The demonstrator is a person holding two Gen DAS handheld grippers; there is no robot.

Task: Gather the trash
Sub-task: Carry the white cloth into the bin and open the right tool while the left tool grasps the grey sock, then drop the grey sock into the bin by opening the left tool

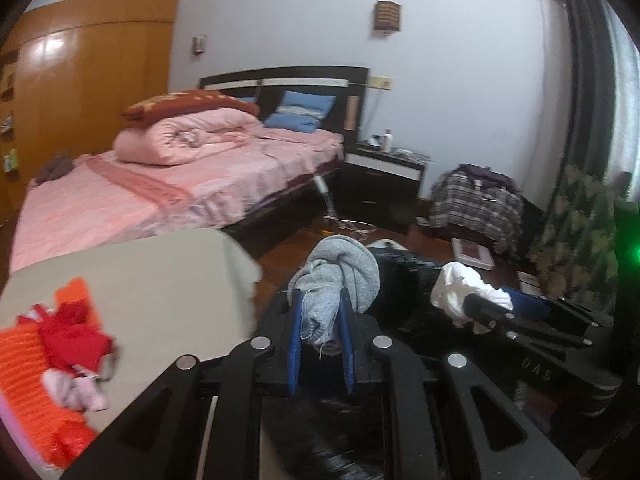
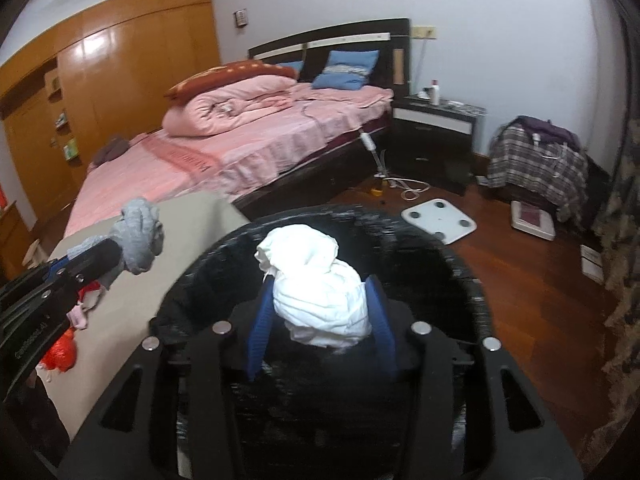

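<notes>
So no labels are reading clearly; left gripper (image 1: 320, 304) is pinching a grey rag (image 1: 336, 272) upright, right gripper (image 2: 320, 300) is straddling a white wad (image 2: 320, 288) over the black bin (image 2: 460, 256).

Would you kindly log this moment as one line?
left claw: shut on crumpled grey cloth | right claw: around crumpled white cloth | over round black bin

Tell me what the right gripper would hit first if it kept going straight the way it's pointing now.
Probably the black bin: the right gripper, holding the white wad, points down over the bin's dark opening, so it would likely go inside. Depth is hard to judge.
</notes>
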